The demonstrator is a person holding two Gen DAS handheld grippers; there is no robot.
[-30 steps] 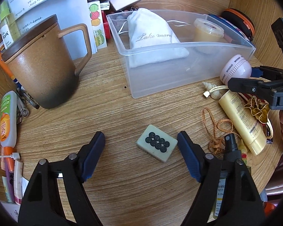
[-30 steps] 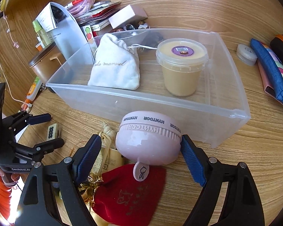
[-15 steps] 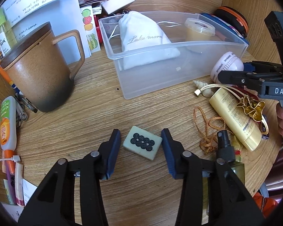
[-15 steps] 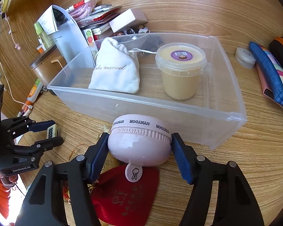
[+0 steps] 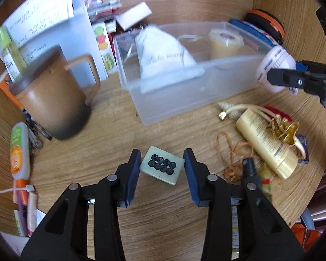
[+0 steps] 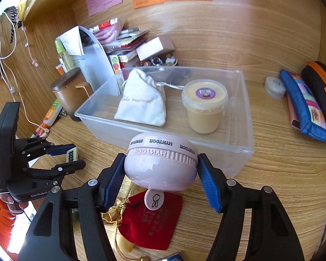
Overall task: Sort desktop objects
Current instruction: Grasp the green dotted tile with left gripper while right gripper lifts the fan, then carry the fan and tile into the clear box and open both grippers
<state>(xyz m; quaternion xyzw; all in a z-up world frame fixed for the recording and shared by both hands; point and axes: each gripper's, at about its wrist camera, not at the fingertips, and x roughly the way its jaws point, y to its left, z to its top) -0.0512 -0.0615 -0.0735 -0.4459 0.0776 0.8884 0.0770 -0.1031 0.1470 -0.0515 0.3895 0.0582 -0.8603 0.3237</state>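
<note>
My left gripper [image 5: 162, 167] is shut on a pale green mahjong tile [image 5: 162, 168] with black circles, held just above the wooden desk. It also shows in the right wrist view [image 6: 72, 154]. My right gripper [image 6: 160, 167] is shut on a round pink HYNTOOR case [image 6: 162, 163], lifted above the desk in front of the clear plastic bin [image 6: 242, 150]. The pink case shows in the left wrist view [image 5: 273, 65] at the bin's right end. The bin [image 5: 184, 100] holds a white drawstring pouch [image 6: 142, 104] and a lidded tub of beige cream [image 6: 204, 106].
A brown lidded mug [image 5: 52, 95] stands left of the bin. A yellow tube [image 5: 267, 143], gold ribbon, orange cord [image 5: 234, 152] and red velvet pouch [image 6: 152, 219] lie at the right front. Pencil cases [image 6: 306, 106] and a small white jar [image 6: 275, 87] sit right. Papers and boxes are stacked behind.
My left gripper closed onto the mahjong tile. My right gripper closed on the pink case and lifted it up off the desk, toward the bin's front wall.
</note>
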